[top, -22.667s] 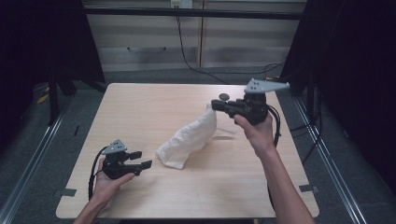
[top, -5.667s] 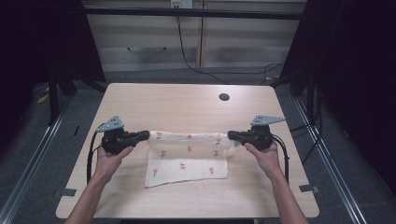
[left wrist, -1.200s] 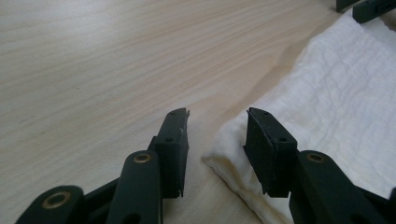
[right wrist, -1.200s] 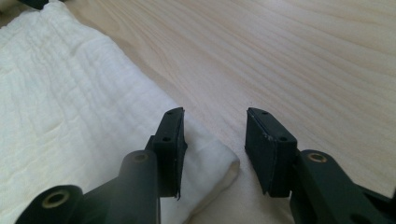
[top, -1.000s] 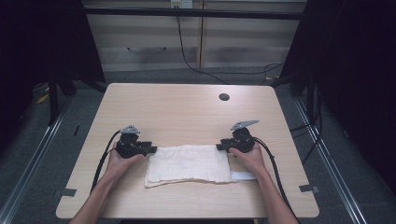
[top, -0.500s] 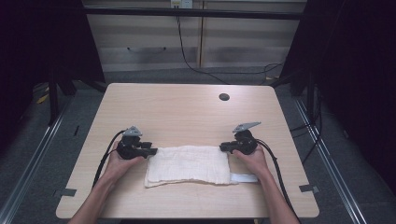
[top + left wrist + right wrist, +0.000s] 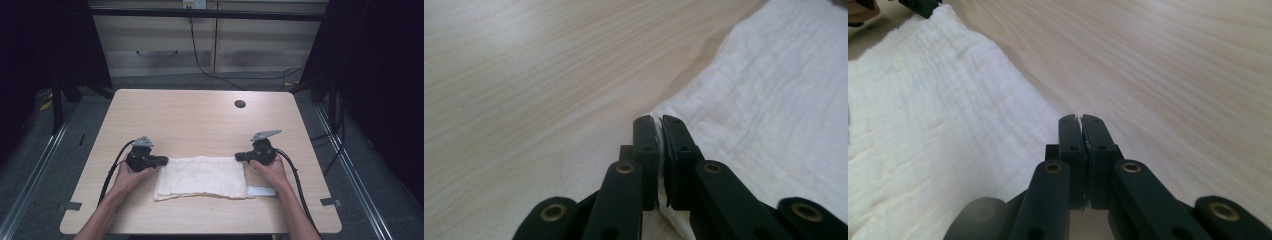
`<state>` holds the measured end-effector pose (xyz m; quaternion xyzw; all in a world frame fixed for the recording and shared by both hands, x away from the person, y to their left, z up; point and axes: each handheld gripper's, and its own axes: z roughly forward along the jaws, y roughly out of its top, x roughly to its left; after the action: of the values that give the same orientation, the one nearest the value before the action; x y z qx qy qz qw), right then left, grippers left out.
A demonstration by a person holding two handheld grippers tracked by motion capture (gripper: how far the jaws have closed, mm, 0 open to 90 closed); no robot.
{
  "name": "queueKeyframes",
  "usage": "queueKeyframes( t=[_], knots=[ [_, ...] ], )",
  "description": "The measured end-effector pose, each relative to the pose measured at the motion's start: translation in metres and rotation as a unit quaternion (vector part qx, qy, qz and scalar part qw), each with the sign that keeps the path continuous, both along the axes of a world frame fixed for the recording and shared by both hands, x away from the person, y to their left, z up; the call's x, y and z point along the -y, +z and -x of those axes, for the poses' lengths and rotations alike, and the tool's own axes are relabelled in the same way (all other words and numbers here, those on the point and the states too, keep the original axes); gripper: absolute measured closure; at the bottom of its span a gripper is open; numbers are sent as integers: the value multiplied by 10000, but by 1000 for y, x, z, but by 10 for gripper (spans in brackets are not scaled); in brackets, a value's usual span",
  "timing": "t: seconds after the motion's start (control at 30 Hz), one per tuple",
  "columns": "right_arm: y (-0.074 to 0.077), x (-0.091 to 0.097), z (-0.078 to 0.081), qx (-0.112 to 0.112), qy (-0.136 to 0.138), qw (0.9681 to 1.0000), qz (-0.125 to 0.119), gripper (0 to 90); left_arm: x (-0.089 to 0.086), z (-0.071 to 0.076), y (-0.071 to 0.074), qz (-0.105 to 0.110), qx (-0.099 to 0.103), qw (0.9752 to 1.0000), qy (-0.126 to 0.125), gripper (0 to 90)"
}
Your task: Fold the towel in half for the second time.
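Folded white cloth (image 7: 200, 177) lies between both grippers — left gripper (image 7: 161, 161) and right gripper (image 7: 241, 158) each pinching a far corner.

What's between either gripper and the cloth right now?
Nothing visible. The left gripper is shut on the folded white cloth's far left corner, the right gripper on its far right corner; bare table lies beyond.

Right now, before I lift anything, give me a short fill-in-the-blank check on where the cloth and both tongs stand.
1. The white cloth lies folded on the wooden ____.
2. The left tongs are ____ on the cloth's edge.
3. The right tongs sit at the cloth's ____ far corner in the high view.
4. The small dark round hole lies ____ the cloth, apart from it.

Missing words: table; shut; right; beyond
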<state>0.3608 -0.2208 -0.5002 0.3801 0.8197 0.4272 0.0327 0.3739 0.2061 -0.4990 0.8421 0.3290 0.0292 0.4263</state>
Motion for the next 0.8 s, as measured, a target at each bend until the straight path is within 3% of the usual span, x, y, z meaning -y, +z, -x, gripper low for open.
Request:
queueKeyframes(
  t=[0.23, 0.43, 0.6, 0.8],
  knots=[
    [19, 10, 3, 278, -47, 9994, -209, 884, -7, 3, 18, 433, 188, 9989, 60, 861],
    [32, 13, 3, 478, -83, 9984, -281, 884, -5, 5, 25, 634, 347, 9974, 38, 863],
    [31, 13, 7, 480, -3, 9985, -280, 886, -1, 7, 21, 377, 390, 9985, 49, 863],
    [32, 12, 23, 573, 104, 9979, -299, 886, -1, 6, 18, 356, 349, 9986, 194, 863]
  ],
)
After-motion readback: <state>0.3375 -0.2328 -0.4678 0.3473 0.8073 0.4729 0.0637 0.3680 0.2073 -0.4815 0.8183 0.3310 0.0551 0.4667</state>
